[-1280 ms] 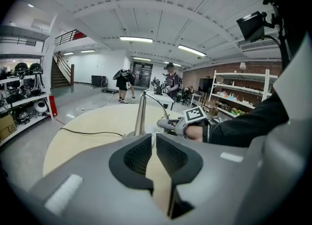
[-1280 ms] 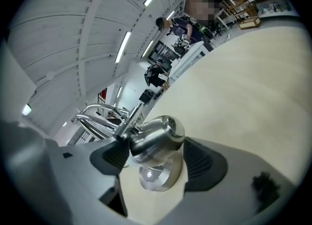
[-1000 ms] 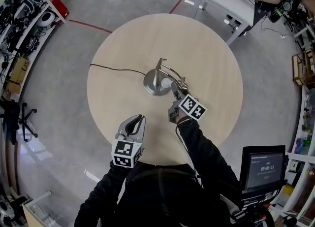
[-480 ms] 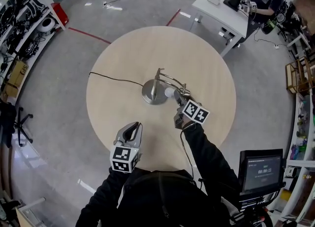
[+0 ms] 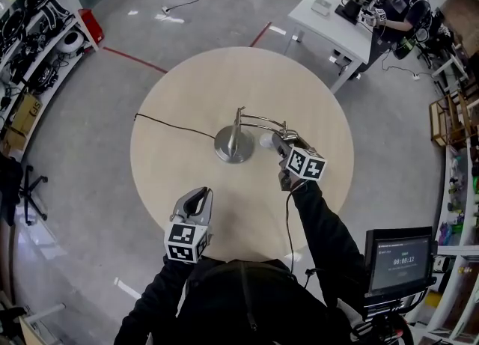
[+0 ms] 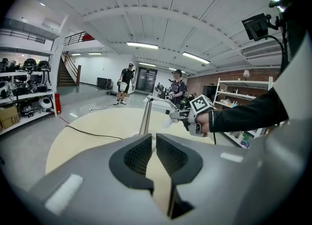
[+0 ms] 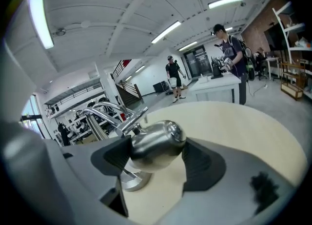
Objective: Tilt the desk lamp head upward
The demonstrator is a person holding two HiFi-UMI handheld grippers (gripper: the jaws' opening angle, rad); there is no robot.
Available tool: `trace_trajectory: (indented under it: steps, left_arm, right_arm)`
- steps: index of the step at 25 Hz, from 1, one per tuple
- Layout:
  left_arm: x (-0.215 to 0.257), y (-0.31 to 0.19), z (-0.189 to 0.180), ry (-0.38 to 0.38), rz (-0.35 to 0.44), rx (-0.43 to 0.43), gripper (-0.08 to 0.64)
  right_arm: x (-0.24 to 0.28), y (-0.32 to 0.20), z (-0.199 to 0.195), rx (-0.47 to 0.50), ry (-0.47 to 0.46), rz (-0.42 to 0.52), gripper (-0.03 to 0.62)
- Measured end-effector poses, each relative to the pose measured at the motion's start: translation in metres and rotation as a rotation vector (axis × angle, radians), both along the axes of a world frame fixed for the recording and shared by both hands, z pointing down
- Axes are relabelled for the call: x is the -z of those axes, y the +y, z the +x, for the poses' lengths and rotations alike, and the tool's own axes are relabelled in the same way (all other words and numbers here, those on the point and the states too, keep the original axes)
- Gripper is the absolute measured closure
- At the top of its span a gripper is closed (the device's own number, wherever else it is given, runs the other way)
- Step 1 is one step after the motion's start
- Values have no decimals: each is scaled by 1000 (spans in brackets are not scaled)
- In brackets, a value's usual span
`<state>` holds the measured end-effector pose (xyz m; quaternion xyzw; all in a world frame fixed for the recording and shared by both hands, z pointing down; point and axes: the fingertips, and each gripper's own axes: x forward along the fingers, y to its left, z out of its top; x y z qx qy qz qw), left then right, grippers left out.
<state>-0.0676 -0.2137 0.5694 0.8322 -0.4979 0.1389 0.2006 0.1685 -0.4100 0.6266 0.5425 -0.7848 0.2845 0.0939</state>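
Right hand-held gripper [image 5: 278, 141] is clamping the shiny chrome dome-shaped lamp head [image 7: 153, 146] (a jaw pressing each side), just above the round pale wooden surface [image 5: 194, 89]. Left hand-held gripper [image 6: 155, 153] is hovering near the surface's edge, jaws nearly together, empty.

Round wooden table [image 5: 187, 96]; white desk [image 5: 340, 25] beyond; monitor [image 5: 399, 260] lower right.

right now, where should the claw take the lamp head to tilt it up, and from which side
Grip the lamp head across the widest part of its rounded metal shell, coming from the free end opposite the arm joint. The dome offers two opposed sides there. The right claw sits that way, one jaw on each side.
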Motion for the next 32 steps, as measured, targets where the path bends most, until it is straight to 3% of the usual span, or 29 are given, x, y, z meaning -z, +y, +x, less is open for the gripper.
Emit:
trace_trajectory:
  steps: [6,32]
  left_arm:
    - [17,19,-13,14,6,52,526]
    - [26,7,-40,23,38,92,526]
  right_arm:
    - [30,12,7,28,82,46,250]
    - [127,-11,1,159,519,265,250]
